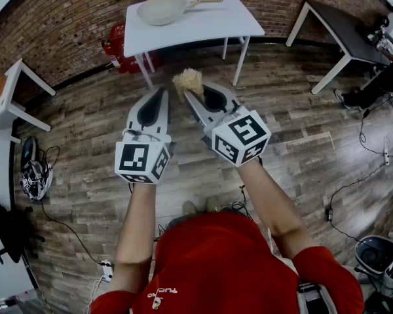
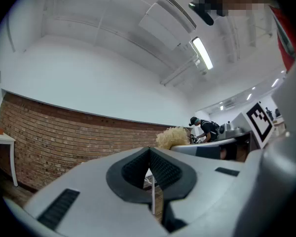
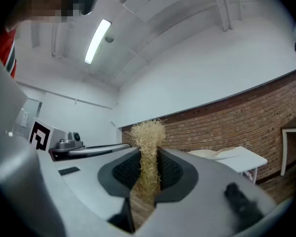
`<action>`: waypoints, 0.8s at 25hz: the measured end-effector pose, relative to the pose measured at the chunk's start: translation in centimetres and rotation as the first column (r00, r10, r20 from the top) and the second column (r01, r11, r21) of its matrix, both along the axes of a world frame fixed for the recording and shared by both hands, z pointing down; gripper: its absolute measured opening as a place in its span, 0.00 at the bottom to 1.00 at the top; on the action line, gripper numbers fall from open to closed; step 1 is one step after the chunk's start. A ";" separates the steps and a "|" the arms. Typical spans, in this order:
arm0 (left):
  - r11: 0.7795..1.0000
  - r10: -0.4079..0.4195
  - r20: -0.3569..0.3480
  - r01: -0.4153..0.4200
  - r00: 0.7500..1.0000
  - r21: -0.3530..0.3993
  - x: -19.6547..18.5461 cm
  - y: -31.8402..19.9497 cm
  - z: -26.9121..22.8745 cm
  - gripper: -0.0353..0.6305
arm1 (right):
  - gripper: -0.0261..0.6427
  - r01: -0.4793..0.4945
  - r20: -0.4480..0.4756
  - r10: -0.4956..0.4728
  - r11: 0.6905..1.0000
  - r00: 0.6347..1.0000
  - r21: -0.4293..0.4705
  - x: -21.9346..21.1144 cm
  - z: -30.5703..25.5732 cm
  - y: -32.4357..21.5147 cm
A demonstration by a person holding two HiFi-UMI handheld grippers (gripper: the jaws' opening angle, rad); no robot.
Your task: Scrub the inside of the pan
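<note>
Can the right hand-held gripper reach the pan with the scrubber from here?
Probably not yet: the pan lies on the white table, well beyond the right hand-held gripper and its scrubber. Only floor lies between.

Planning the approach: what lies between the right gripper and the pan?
Head view: only wooden floor and white table lie between right gripper, holding a straw scrubber, and pan.

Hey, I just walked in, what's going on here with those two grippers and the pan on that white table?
A person in a red shirt holds a hand-held gripper in each hand. The right hand-held gripper is shut on a straw-coloured fibre scrubber; the left hand-held gripper is shut and empty. The pan sits on the white table ahead, well clear of both, so scrubbing has not begun.
</note>
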State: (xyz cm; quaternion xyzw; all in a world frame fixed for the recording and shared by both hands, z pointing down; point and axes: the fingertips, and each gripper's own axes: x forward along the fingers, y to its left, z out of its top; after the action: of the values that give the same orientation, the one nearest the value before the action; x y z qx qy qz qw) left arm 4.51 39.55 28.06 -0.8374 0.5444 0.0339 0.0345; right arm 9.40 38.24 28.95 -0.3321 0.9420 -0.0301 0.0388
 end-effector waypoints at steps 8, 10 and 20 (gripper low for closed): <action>1.000 -0.013 0.002 0.013 1.000 -0.001 0.7 -0.6 0.0 0.07 | 0.17 0.018 0.019 -0.018 1.000 1.000 0.001 0.9 -0.2 -0.4; 1.000 -0.018 -0.001 0.018 1.000 -0.001 0.9 -0.9 0.0 0.07 | 0.17 0.021 0.022 -0.021 1.000 1.000 0.004 1.2 -0.2 -0.7; 0.998 -0.060 0.011 0.060 0.998 0.006 2.8 -2.7 0.1 0.07 | 0.17 0.058 0.019 -0.059 0.998 0.998 0.022 3.6 -0.6 -2.8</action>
State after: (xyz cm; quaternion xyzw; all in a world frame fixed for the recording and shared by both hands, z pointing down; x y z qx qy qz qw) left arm 7.35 36.83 28.13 -0.8208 0.5689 0.0297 0.0411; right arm 13.00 35.47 28.32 -0.3037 0.9511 -0.0246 0.0508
